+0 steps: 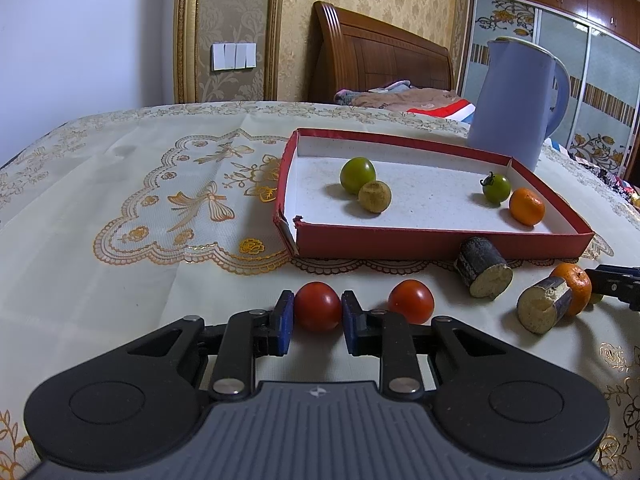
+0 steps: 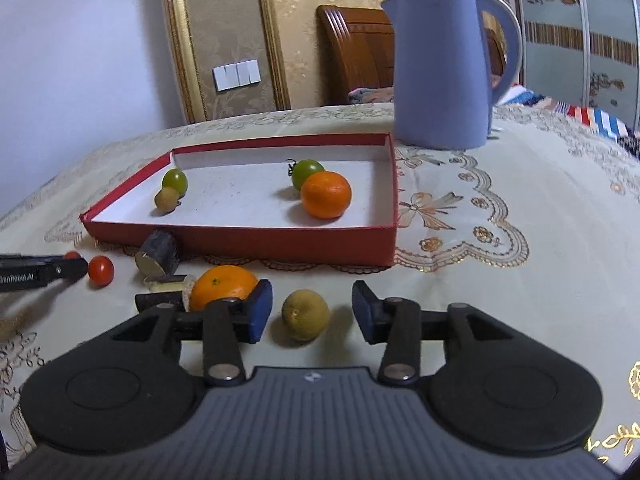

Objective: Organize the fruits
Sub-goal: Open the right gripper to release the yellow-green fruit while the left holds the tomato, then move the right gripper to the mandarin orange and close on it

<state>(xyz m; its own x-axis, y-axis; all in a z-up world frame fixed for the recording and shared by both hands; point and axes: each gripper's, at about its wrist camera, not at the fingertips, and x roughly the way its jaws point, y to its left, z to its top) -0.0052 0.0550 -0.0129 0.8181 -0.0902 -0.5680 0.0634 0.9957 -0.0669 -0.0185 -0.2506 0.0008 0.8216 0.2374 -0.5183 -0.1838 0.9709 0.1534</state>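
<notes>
A shallow red box holds two green fruits, a brownish round fruit and a small orange. My left gripper is shut on a red tomato on the tablecloth in front of the box. A second red tomato lies just right of it. My right gripper is open around a yellow-green round fruit, not touching it. An orange lies by its left finger.
Two dark cut stalk pieces lie in front of the box. A blue kettle stands behind the box's far right corner. The cream embroidered tablecloth covers the table; a bed and wardrobe are behind.
</notes>
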